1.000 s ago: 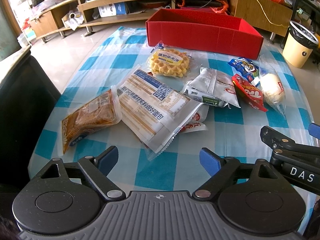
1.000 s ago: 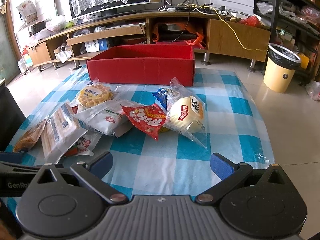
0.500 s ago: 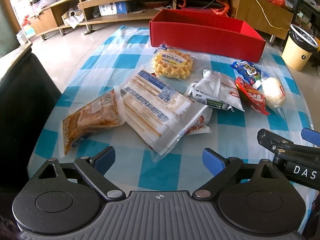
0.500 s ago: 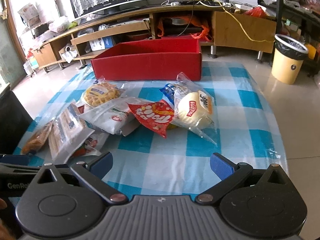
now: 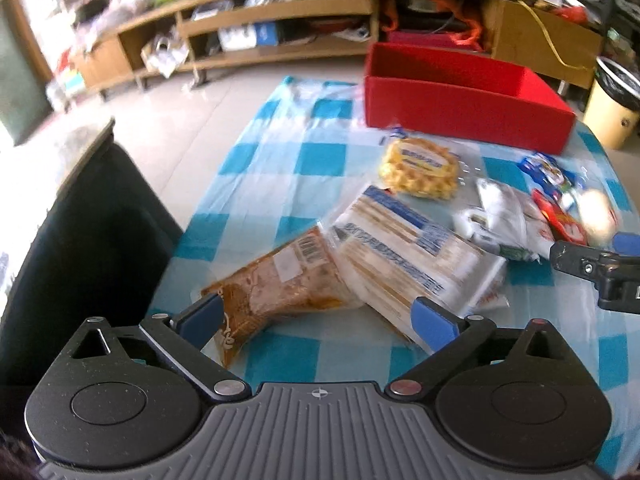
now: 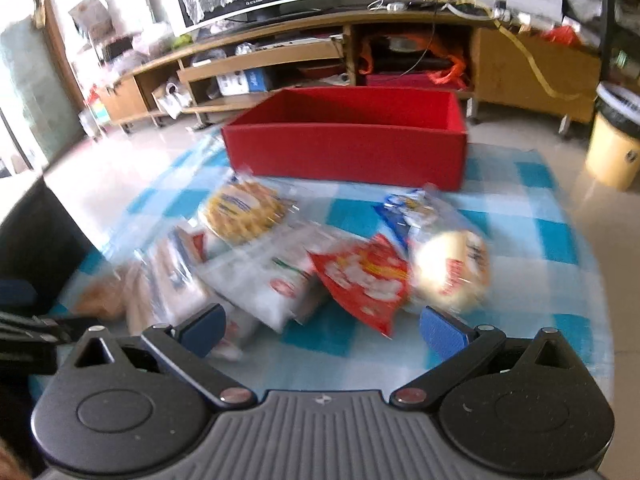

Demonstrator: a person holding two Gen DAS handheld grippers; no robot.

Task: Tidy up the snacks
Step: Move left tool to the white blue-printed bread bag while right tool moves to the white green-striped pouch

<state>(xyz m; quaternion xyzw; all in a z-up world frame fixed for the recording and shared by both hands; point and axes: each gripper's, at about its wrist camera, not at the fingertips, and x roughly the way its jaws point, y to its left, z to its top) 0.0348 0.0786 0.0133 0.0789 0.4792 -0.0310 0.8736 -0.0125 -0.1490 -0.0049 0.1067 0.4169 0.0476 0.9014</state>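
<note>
Packaged snacks lie on a blue-and-white checked cloth [image 5: 280, 160] in front of an open red box [image 5: 460, 112] [image 6: 344, 148]. My left gripper [image 5: 318, 320] hovers low over the near end of a brown bread packet [image 5: 276, 288] and a big sliced-bread packet [image 5: 408, 256]. Its jaws are opening and the pads press on nothing. My right gripper [image 6: 324, 328] is open above a white packet [image 6: 272, 280] and a red snack bag [image 6: 364, 280], with a wrapped round bun [image 6: 452, 272] to the right. A waffle packet [image 5: 420, 168] lies nearer the box.
A black chair back [image 5: 80, 220] stands against the table's left edge. A yellow bin [image 6: 612, 152] stands on the floor at the right. A long wooden TV stand [image 5: 280, 20] with cluttered shelves runs behind the table. A blue packet [image 6: 404, 212] lies beside the bun.
Both grippers have moved forward over the snacks, which now look larger and blurred. The left gripper shifted left toward the brown bread packet, and its jaws stand wider.
</note>
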